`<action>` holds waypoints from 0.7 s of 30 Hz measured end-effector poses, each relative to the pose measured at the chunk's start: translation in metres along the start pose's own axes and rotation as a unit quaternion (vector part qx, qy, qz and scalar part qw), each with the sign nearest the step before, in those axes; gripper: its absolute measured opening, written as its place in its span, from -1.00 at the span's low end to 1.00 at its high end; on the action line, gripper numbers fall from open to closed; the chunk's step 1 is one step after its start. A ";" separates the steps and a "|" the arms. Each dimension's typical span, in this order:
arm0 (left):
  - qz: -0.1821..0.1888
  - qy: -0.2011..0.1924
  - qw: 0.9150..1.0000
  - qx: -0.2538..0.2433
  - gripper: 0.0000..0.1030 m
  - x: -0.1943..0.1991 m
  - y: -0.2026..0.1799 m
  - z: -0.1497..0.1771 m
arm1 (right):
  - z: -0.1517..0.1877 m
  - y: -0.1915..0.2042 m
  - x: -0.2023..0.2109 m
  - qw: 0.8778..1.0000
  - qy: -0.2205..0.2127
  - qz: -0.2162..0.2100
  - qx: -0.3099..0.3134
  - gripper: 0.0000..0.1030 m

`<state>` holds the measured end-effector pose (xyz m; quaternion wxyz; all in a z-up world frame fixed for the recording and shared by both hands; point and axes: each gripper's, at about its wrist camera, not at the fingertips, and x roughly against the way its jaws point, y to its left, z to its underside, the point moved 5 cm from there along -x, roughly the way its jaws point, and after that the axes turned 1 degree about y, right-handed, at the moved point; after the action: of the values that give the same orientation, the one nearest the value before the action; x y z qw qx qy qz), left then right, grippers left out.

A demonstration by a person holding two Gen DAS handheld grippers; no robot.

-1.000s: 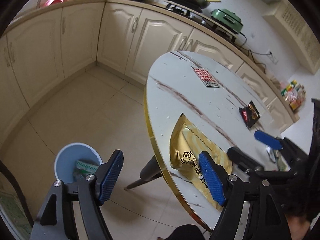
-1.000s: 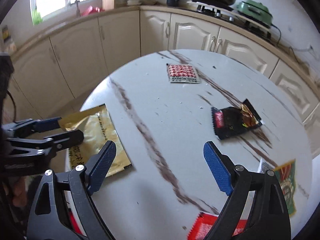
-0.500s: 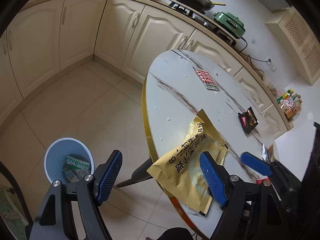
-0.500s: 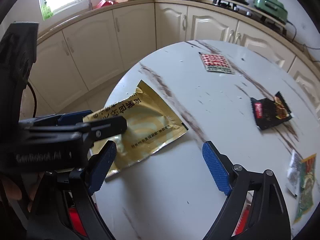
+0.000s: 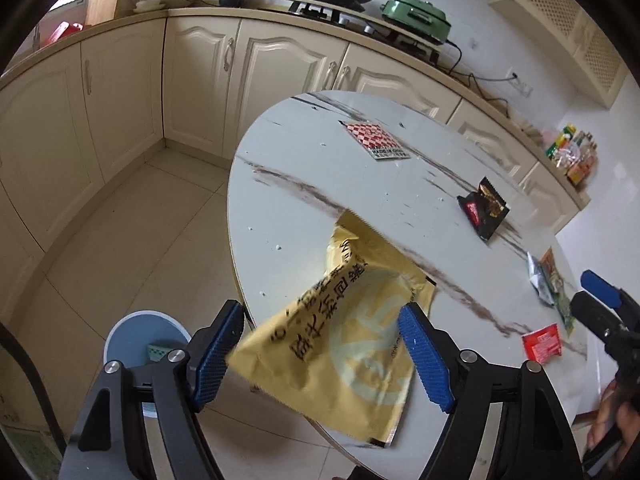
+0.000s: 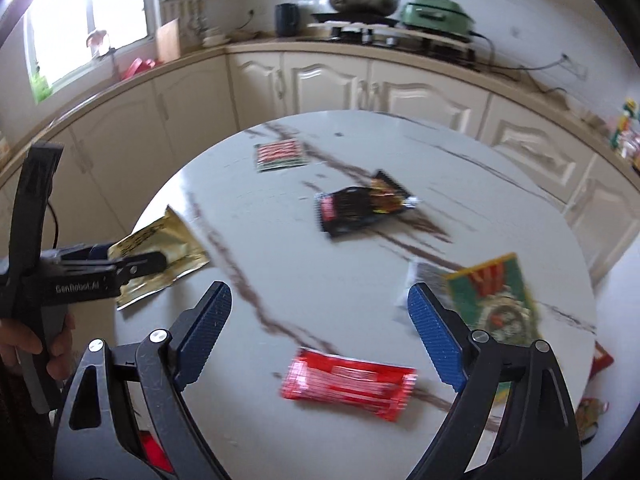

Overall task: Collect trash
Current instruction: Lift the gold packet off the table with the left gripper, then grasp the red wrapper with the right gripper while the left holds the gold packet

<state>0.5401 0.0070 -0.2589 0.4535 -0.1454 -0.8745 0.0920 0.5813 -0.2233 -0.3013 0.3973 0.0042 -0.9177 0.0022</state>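
A large gold snack bag (image 5: 340, 344) lies bowed at the round marble table's (image 5: 304, 168) near edge, one corner hanging past the rim. It sits between the fingers of my left gripper (image 5: 320, 310): that corner touches the left pad, the right pad rests on the bag, and the jaws stand wide. The right wrist view shows that gripper (image 6: 136, 254) with the bag (image 6: 160, 248) at the far left. My right gripper (image 6: 319, 290) hovers over the table with its jaws opening and nothing between them. A red wrapper (image 6: 348, 380) lies on the table below it.
A blue bin (image 5: 128, 340) holding some trash stands on the floor below the table's left edge. Also on the table are a black wrapper (image 6: 360, 208), a green packet (image 6: 492, 300) and a checkered sachet (image 6: 280, 154). Cabinets and a stove counter line the walls behind.
The gold bag has turned and slid over the table's edge, in between my left fingers. My right gripper has swung right, from beside the gold bag to above the red wrapper.
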 end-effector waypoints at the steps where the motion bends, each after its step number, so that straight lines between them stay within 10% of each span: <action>1: 0.004 -0.002 1.000 0.002 0.44 -0.001 0.001 0.000 | 0.000 -0.011 0.004 1.000 -0.003 0.009 -0.011 0.78; 7: 0.024 -0.014 0.999 0.016 0.08 -0.001 0.014 0.002 | 0.005 -0.060 0.011 0.998 -0.005 0.039 -0.057 0.82; 13: 0.022 -0.038 0.999 0.023 -0.74 0.021 0.031 0.003 | 0.017 -0.072 0.012 0.997 0.003 0.044 -0.066 0.82; 21: -0.025 -0.067 0.997 -0.024 -0.92 0.057 0.015 0.011 | 0.038 -0.041 0.009 0.999 0.014 0.014 -0.042 0.82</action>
<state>0.5028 0.0397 -0.2257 0.3925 -0.1281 -0.9082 0.0692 0.5481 -0.2643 -0.3209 0.4098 -0.0256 -0.9113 -0.0304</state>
